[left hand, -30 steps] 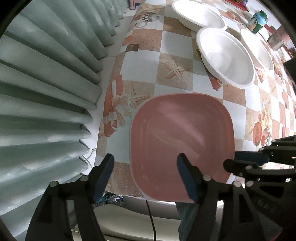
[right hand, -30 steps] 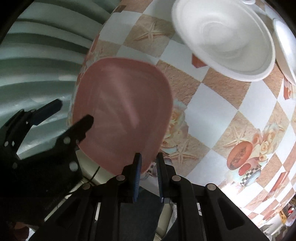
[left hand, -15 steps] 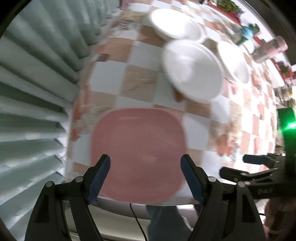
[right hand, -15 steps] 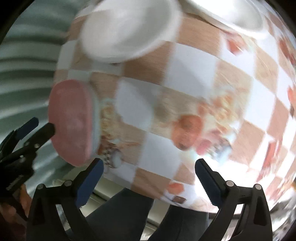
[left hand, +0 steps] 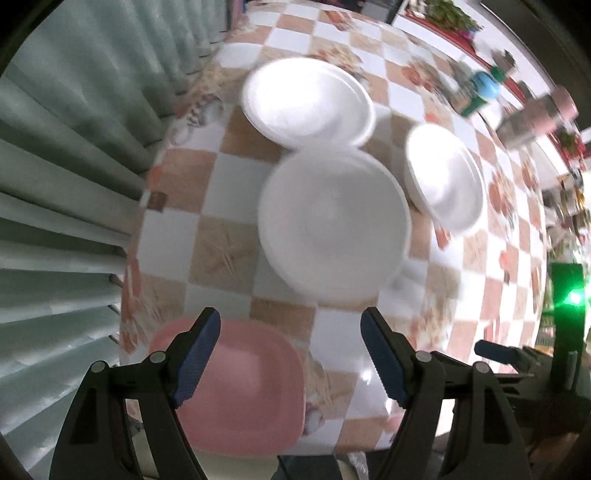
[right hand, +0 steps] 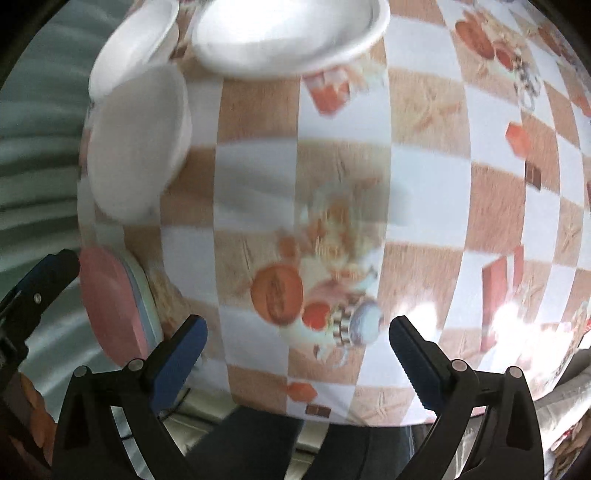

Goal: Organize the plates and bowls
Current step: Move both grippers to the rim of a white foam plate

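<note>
Fingers of the left gripper stand spread and empty above the near table edge, the pink plate lying flat beneath them on the checked cloth. Beyond it in this left wrist view sit three white foam dishes: a near bowl, a far bowl just touching its rim, and a third bowl off to the right. None is stacked, so most of the sorting appears still to do. Bottles and clutter line the far edge, well apart from the dishes. A curtain hangs close on the left.

Right wrist view: the right gripper is likewise wide open and holding nothing over bare cloth. Pink plate at left seems to rest on a paler one, though blur leaves that uncertain. White bowls crowd the top.
</note>
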Tool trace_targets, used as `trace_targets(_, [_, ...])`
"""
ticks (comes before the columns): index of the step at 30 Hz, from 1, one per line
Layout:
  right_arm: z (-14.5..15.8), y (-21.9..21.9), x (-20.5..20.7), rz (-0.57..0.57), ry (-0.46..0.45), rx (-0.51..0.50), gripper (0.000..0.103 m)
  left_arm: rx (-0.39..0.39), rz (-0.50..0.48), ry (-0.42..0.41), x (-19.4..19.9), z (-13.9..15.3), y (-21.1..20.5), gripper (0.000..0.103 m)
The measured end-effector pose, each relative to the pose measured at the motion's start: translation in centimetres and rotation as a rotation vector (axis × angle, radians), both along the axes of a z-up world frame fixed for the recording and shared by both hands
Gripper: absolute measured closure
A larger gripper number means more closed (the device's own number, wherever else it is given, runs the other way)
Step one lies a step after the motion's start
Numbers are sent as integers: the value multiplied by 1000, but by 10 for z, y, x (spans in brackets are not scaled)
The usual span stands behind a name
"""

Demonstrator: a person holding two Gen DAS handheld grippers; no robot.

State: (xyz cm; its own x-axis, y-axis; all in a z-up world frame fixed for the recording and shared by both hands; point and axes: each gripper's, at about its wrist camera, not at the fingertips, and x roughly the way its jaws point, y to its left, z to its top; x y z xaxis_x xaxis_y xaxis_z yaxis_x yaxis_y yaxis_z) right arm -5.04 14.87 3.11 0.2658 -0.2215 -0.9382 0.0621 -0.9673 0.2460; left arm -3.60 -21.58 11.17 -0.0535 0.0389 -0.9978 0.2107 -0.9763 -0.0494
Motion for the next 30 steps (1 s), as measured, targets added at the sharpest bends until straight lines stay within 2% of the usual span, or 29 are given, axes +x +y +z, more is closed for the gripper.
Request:
trace_targets(6, [4,-6,-32,-44,29,-6,3,-54,34,-23,-17,-11,-11,22])
trace_targets(9, [-2,-16,-47,-45,31,1,3,-108,26,-19,-23,-15,-13,22])
trace_targets(17, [-21,-49,-72,-62,40,17,3,-172,54,-34,-45,-38,-28,22])
trace_targets(24, [-31,-68,-87,-56,55,24,3,-173,30,-64,-68,-62,-26,22])
trace_targets(29, [-41,-89,-82,-26,67,39,4,-176,19,-80,-77,-76,-27,22])
trace_targets(30, [-42,-93,-82,-22,72,40,8,-182,8,-86,-80,-80,-25,22])
